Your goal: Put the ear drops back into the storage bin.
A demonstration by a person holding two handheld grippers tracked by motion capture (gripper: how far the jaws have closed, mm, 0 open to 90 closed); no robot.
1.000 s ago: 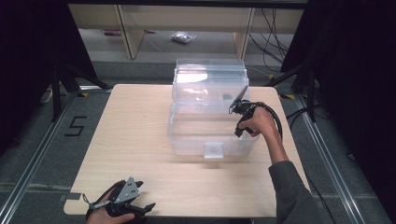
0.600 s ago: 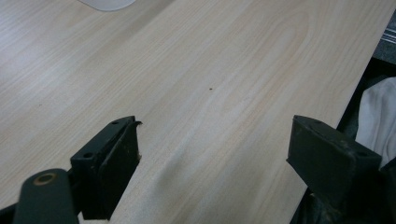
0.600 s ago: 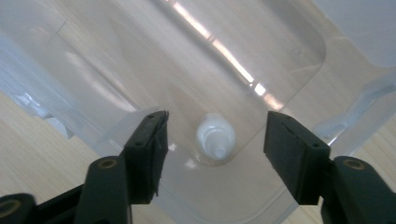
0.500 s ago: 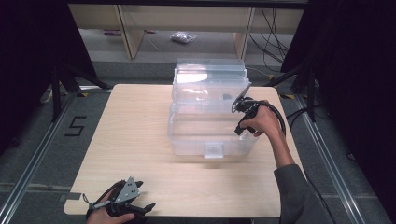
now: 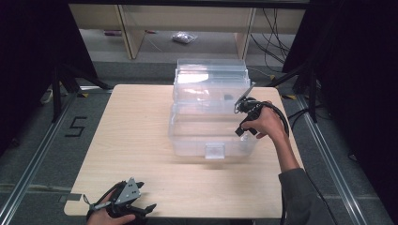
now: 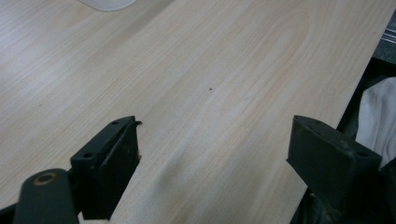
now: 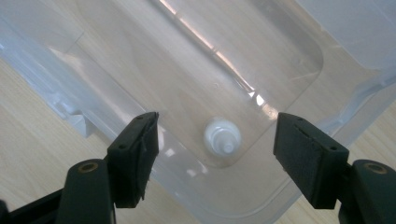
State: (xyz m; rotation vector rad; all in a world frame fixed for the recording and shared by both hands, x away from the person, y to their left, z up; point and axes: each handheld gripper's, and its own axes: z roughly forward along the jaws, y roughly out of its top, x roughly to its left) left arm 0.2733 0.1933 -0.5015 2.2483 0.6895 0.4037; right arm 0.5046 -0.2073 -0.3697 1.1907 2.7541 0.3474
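Release underway — our right gripper (image 7: 215,158) jaws have just been opening, wide, nothing between; small white bottle (image 7: 222,138) sits upright in corner of clear plastic bin (image 5: 187,140). We lift straight up, avoid bin wall. Left gripper (image 6: 210,158) wide, empty, over table (image 5: 136,140).

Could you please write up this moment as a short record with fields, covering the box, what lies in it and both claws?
box: clear plastic box, lid open, on the wooden table
contents: small white bottle standing on the box floor near a corner
right claw: above the bottle, jaws have just been opening, pads clear of it
left claw: open over bare table at the near edge
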